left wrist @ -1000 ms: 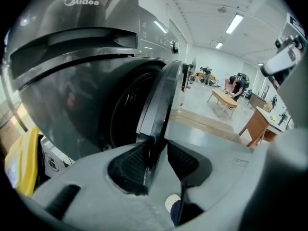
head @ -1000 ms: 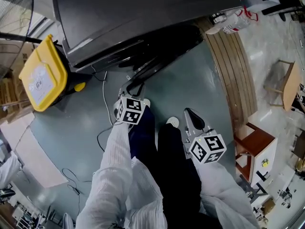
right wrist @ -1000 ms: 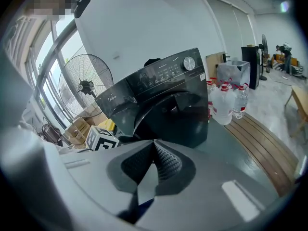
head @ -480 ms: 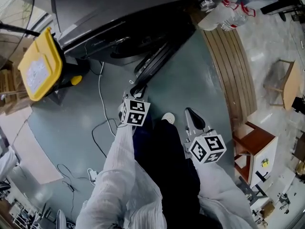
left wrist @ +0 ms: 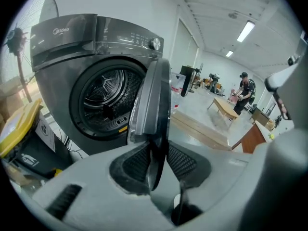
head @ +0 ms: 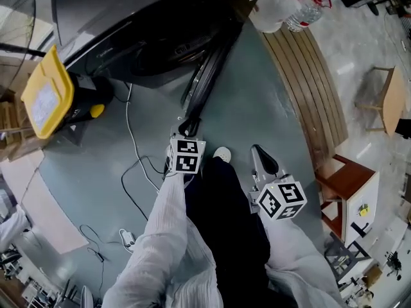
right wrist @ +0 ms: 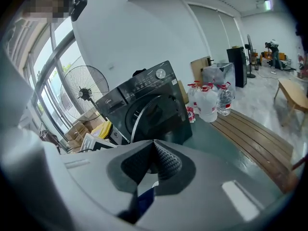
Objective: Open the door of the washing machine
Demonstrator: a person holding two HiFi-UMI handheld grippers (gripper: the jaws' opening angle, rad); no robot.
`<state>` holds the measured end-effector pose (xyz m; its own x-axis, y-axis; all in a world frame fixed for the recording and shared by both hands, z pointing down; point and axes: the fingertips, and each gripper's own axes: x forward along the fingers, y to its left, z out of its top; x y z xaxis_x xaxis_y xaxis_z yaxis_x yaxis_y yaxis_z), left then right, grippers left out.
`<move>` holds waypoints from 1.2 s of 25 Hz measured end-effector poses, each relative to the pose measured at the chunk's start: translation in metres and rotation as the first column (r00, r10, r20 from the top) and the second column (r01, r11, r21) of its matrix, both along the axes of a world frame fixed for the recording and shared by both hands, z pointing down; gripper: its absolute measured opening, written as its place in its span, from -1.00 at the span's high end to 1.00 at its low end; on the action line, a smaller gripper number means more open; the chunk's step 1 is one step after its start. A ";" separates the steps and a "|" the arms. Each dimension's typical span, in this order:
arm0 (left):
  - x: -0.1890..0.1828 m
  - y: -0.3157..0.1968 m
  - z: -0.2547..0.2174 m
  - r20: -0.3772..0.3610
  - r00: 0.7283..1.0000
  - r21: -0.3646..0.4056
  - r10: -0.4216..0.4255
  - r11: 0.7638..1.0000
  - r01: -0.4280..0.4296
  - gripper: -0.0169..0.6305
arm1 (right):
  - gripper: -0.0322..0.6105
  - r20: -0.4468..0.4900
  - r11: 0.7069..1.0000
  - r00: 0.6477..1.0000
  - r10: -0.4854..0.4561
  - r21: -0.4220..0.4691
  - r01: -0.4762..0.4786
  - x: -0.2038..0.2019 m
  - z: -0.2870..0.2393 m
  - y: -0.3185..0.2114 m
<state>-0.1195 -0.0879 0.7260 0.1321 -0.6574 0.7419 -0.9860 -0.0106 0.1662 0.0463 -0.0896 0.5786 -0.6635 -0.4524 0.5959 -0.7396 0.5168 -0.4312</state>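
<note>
Between the left gripper (left wrist: 153, 165) jaws: door (left wrist: 150, 95) edge, pinched, jaws having just been closing slightly; door stands edge-on, well off the washer (left wrist: 67, 66) beyond. Right gripper (right wrist: 153, 146) jaws: together, empty. Risk: rim likely slips the pads if the pull leaves the hinge arc. Below: grey floor (head: 257, 108), loose cable (head: 130, 140); open hall, wood planking (head: 308, 82) rightward.

Left gripper (head: 187, 127), jaws just closing, clamps the door (head: 207, 76) edge; right gripper (head: 259, 153) hangs with jaws together, both angled down.
</note>
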 end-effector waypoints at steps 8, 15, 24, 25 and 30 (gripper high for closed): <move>0.063 -0.003 -0.001 -0.027 1.000 0.008 0.015 1.000 -0.014 0.59 | 0.88 0.011 0.995 0.995 0.094 -0.011 -0.094 0.050 0.010 0.008; 0.117 -0.010 -0.001 -0.085 0.996 -0.007 0.027 1.000 -0.028 0.55 | 0.88 0.013 0.981 0.981 0.192 -0.019 -0.192 0.094 0.015 0.011; 0.188 -0.032 -0.001 -0.141 0.984 -0.007 0.109 0.994 -0.111 0.52 | 0.88 0.010 0.954 0.954 0.298 -0.047 -0.298 0.138 0.026 0.018; 0.195 -0.036 -0.001 -0.145 0.982 -0.001 0.120 0.993 -0.122 0.52 | 0.88 0.009 0.949 0.950 0.312 -0.049 -0.311 0.144 0.027 0.018; 0.228 -0.055 -0.001 -0.191 0.976 0.009 0.105 0.994 -0.105 0.55 | 0.88 0.001 0.926 0.927 0.375 -0.056 -0.374 0.172 0.031 0.016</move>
